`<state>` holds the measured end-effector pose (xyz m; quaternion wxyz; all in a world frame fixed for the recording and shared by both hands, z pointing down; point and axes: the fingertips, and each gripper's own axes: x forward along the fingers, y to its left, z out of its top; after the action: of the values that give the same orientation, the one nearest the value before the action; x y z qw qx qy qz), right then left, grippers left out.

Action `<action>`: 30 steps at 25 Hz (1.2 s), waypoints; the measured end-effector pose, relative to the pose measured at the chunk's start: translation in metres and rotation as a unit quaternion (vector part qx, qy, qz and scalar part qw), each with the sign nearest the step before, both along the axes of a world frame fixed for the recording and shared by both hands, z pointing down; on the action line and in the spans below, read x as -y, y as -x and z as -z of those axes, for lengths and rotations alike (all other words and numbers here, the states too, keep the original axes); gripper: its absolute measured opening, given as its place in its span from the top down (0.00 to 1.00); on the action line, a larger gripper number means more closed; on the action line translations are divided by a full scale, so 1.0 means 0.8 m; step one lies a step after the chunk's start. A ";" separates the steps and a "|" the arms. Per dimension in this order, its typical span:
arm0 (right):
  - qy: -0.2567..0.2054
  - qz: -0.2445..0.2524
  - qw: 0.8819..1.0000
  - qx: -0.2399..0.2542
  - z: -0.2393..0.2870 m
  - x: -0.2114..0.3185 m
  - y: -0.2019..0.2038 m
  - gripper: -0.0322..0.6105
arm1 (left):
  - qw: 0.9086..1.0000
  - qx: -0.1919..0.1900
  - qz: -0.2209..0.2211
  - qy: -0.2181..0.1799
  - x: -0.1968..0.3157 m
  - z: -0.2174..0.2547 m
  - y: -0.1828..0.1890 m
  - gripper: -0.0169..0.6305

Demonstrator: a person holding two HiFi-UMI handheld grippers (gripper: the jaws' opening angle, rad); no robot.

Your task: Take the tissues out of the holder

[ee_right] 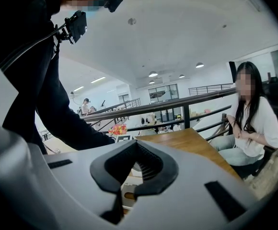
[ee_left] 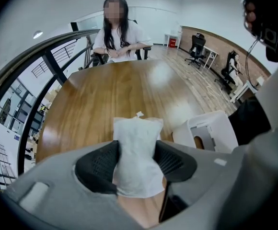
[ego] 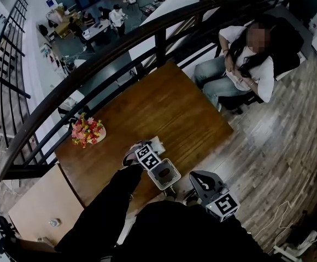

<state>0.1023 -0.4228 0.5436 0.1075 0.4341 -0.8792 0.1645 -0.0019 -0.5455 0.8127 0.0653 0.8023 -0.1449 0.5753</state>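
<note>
While the left gripper (ee_left: pixel 137 163) clamps the tissue pack (ee_left: pixel 136 138) mid-frame, clear of the holder (ee_left: pixel 208 128), setting it down likely comes next; right gripper (ee_right: pixel 136 167) closed

Head view: high overhead, facing steeply down on the long brown wooden table (ego: pixel 164 113); everything sits far off and small.

Left gripper view: low, close over the tabletop, facing along it to the seated person in a white top (ee_left: pixel 117 37); white soft tissue pack (ee_left: pixel 136 157) fills the foreground.

Right gripper view: off the table's near corner, nearly level, facing across it to the curved dark railing (ee_right: pixel 177 104).

All three share table, railing, seated person.
</note>
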 end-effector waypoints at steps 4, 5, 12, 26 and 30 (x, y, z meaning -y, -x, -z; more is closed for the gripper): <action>-0.002 0.000 1.000 0.000 0.000 0.002 -0.004 0.95 | 1.000 -0.004 0.004 0.016 -0.002 -0.003 -0.004 0.59; -0.002 0.001 1.000 0.000 0.001 0.003 -0.003 0.95 | 1.000 -0.005 0.006 0.018 -0.002 -0.004 -0.004 0.59; -0.005 0.007 1.000 0.002 0.004 0.002 0.001 0.95 | 0.999 -0.026 0.021 0.017 -0.001 0.005 -0.003 0.58; -0.016 0.023 1.000 0.007 0.018 -0.002 0.004 0.95 | 0.985 -0.136 0.090 -0.053 0.004 0.131 0.001 0.49; -0.028 0.052 0.998 0.011 0.022 -0.001 0.011 0.95 | 0.967 -0.210 0.117 -0.079 -0.006 0.188 -0.001 0.49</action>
<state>0.0934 -0.4223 0.5258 0.0937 0.3892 -0.9058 0.1389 -0.0008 -0.5406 0.6625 0.0976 0.8852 -0.2659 0.3691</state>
